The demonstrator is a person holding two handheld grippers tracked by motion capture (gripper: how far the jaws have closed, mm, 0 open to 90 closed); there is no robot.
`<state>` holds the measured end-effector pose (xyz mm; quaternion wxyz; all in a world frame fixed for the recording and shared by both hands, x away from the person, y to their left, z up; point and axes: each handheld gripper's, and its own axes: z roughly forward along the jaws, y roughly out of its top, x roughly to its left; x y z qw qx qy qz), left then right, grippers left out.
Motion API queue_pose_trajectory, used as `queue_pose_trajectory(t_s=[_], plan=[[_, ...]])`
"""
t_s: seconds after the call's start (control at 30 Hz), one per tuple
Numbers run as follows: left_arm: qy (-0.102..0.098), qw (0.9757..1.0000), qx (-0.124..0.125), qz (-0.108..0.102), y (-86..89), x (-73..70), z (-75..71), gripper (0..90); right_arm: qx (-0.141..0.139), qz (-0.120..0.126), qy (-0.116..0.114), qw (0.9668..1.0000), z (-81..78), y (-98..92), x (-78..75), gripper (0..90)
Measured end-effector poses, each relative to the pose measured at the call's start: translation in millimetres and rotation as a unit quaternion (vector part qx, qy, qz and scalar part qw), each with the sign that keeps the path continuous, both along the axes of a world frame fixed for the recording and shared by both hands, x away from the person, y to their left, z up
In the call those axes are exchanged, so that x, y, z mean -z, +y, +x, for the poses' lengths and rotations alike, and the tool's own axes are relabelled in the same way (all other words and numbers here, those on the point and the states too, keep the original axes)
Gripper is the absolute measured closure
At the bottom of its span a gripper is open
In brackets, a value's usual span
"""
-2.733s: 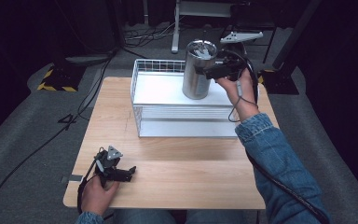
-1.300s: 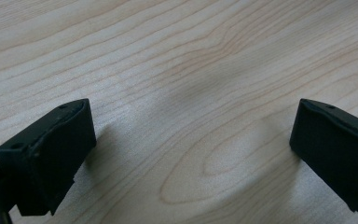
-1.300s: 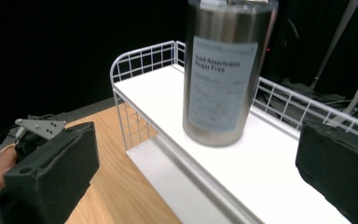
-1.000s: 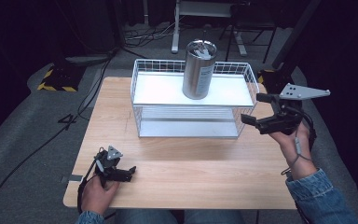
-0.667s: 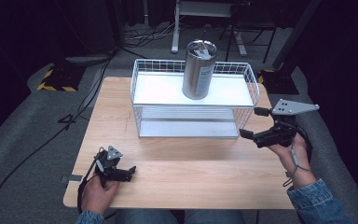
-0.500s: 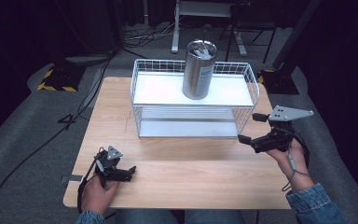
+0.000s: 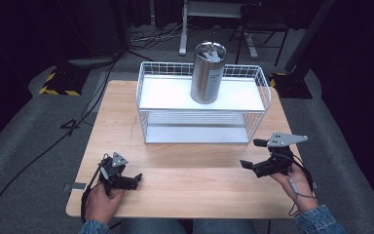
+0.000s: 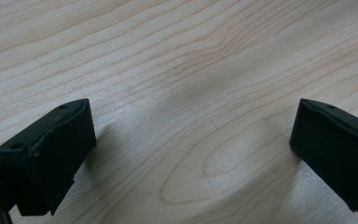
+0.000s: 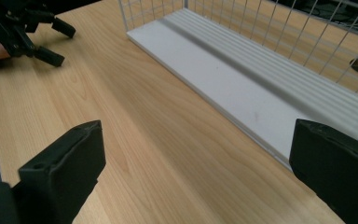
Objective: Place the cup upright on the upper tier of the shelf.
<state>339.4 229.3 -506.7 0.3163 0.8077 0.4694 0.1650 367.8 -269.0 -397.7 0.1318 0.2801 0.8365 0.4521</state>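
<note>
A steel tumbler [image 7: 208, 73] stands upright on the top shelf of a white wire rack [image 7: 202, 127] at the back of the wooden table [image 7: 195, 170]. My right gripper [image 7: 252, 153] hovers low over the table in front of the rack's right end. It is open with nothing between its jaws, which have just been closing a little. In the right gripper view the right gripper [image 9: 196, 172] points along the rack's lower shelf [image 9: 242, 98]. My left gripper [image 7: 132, 175] rests near the front left edge. The left gripper [image 8: 191, 154] is open over bare wood.
The left gripper [image 9: 28, 32] and its hand show at the far left of the right gripper view. Cables [image 7: 39, 151] trail over the grey floor left of the table. A metal stand [image 7: 214, 24] and dark equipment lie behind the rack.
My right hand has left the tumbler standing on the rack's top shelf, swung out to the right and come down toward the table's front. The left hand has stayed put.
</note>
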Motion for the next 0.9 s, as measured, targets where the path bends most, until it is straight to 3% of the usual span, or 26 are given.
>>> queue_pose_trajectory(t_s=[0.63, 0.9], plan=[[0.0, 1.0, 0.0, 0.0, 0.0, 0.0, 0.0, 0.6, 0.004, -0.034, 0.024, 0.9991, -10.7, 10.2, 61.3, 10.3], [0.0, 1.0, 0.0, 0.0, 0.0, 0.0, 0.0, 0.6, 0.0, -0.054, 0.029, 0.9981, -18.1, 14.2, 77.1, 12.9]])
